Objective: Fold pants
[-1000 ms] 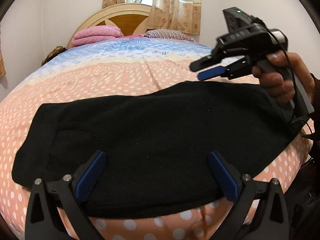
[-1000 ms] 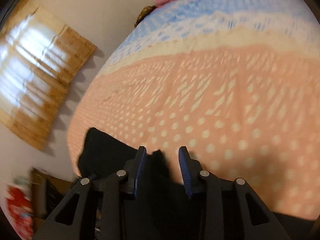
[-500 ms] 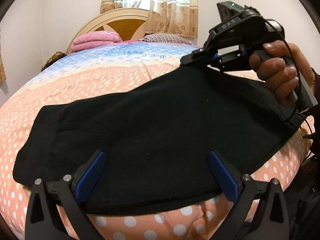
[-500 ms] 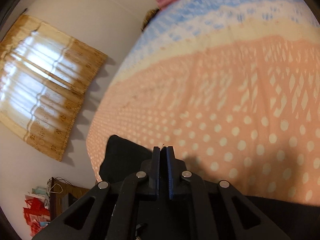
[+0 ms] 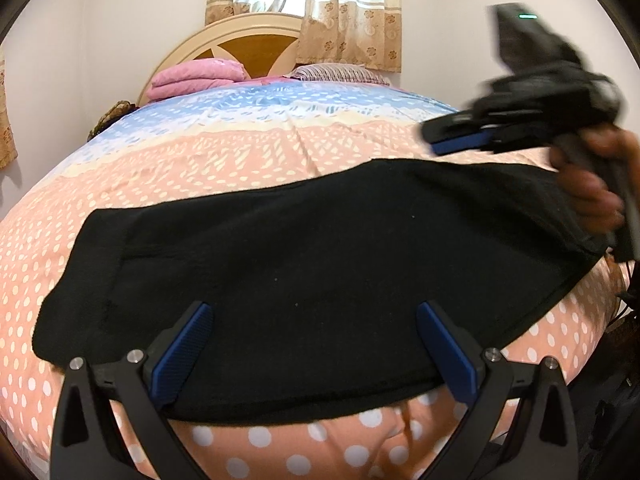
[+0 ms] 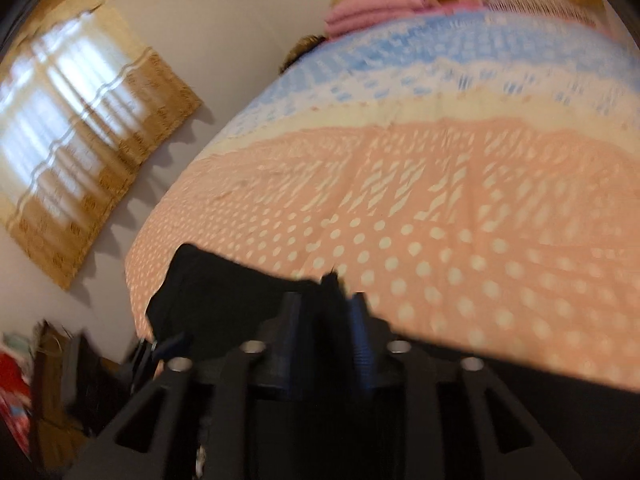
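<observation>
Black pants (image 5: 300,260) lie flat, folded lengthwise, across the near part of the bed's dotted peach cover (image 5: 240,160). My left gripper (image 5: 316,344) stands wide open over their near edge, a blue pad on each side, touching nothing. My right gripper (image 5: 430,138), blurred and held by a hand (image 5: 588,188), hovers just above the pants' far right edge. Its jaws are opening. In the right wrist view a tip of the pants (image 6: 330,280) shows between the fingers of that gripper (image 6: 326,308), but the pads do not press on it.
A folded pink blanket (image 5: 196,78) and a striped pillow (image 5: 336,72) lie by the headboard (image 5: 248,44). Curtained windows are behind the bed (image 5: 304,0) and on the side wall (image 6: 80,128). Clutter (image 6: 24,392) stands on the floor beside the bed.
Half a second ago the right gripper was shut on the pants' far edge and held it lifted. Now its jaws have parted, the fabric lies flat again, and it has drifted right. The left gripper stayed.
</observation>
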Tool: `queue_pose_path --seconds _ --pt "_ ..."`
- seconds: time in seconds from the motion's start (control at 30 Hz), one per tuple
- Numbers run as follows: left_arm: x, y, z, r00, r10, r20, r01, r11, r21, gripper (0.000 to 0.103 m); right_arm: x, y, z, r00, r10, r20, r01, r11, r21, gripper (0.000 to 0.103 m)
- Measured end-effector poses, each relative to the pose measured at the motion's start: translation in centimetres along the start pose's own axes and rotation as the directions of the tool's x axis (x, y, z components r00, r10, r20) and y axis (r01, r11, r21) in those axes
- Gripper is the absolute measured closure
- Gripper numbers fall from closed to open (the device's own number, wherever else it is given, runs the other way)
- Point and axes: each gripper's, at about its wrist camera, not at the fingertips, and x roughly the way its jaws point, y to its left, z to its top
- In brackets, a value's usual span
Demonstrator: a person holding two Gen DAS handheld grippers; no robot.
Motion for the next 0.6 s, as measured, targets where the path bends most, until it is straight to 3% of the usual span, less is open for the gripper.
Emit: queue_pose_path --seconds 0.17,0.3,0.33,0.6 --pt "-0.1 0.1 -0.1 1.000 0.002 -0.003 -0.002 1.000 -0.005 0.000 -2.5 2.1 -5.6 0.997 0.026 -0.066 -0.033 0.993 -0.113 0.070" --pt "0.0 0.2 0.0 1.000 0.006 -0.008 -0.006 1.000 -0.008 0.000 -1.6 2.3 -9.7 0.990 -0.021 -0.140 -0.002 0.987 -0.159 0.070" --pt "0.1 0.2 0.0 1.000 0.009 -0.011 -0.009 1.000 -0.007 0.000 -1.9 2.3 -10.4 0.993 -0.027 -0.119 0.006 0.984 -0.176 0.070" --pt "-0.1 0.0 0.5 0.999 0.036 -0.029 -0.036 0.999 -0.010 0.000 -3.3 1.9 -11.5 0.995 -0.007 -0.103 -0.011 0.986 -0.167 0.070"
